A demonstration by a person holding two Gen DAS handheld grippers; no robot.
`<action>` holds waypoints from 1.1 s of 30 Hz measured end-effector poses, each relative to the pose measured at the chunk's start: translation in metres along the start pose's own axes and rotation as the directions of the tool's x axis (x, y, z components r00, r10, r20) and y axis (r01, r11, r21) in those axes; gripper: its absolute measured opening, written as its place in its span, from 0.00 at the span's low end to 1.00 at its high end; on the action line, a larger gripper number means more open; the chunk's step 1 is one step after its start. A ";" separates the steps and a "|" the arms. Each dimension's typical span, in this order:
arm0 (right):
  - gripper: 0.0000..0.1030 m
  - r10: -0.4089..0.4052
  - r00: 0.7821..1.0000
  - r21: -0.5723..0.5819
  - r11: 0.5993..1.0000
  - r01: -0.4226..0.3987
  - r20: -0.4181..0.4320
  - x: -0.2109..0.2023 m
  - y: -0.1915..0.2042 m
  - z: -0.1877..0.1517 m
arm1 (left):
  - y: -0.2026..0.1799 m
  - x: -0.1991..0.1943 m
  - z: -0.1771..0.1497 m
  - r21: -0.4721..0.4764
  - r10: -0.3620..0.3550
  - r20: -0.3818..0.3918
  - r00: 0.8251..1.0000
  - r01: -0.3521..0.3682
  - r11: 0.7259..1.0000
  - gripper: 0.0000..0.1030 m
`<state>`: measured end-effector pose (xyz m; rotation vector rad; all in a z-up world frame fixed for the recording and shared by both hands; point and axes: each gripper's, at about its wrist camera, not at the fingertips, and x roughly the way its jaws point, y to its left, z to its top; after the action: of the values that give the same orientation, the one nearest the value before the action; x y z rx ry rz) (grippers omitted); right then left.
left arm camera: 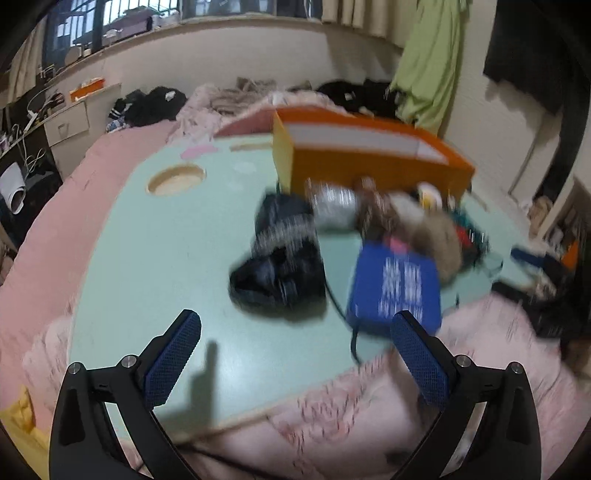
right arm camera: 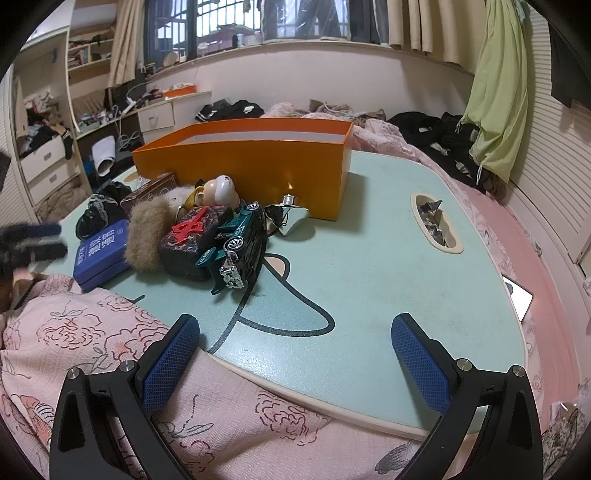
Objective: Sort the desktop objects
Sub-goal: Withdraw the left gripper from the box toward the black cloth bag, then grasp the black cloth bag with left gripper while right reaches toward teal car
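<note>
Bedroom clutter seen around the lap table

Pink floral quilt is spread under the pale green table. Green garment is hung at the right wall, black clothes are piled beneath it. White drawers are seen at back left below a barred window. Crumpled foil is held in the table's slot
</note>
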<state>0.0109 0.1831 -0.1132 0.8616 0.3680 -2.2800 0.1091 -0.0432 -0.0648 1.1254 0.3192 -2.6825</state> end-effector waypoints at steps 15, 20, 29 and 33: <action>0.99 0.065 0.998 0.083 0.994 -0.064 -0.008 -0.005 -0.006 0.020 | -0.001 0.042 0.024 -0.049 0.073 -0.053 0.996 -0.076 0.996 0.35; 0.78 0.075 0.997 0.116 0.990 -0.073 -0.014 0.008 -0.001 0.055 | -0.004 0.033 0.017 -0.064 0.089 -0.012 0.996 -0.090 0.994 0.35; 0.45 0.127 0.991 0.095 0.988 -0.122 -0.049 0.035 0.014 0.070 | -0.003 0.035 0.019 -0.068 0.086 -0.011 0.996 -0.087 0.994 0.35; 0.45 0.125 0.991 0.065 0.990 -0.121 -0.055 0.037 0.019 0.072 | -0.004 0.035 0.020 -0.059 0.086 -0.009 0.996 -0.086 0.995 0.35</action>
<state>-0.0317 0.1173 -0.0854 0.9583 0.2641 -2.1657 0.0712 -0.0489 -0.0759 1.1052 0.3410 -2.5782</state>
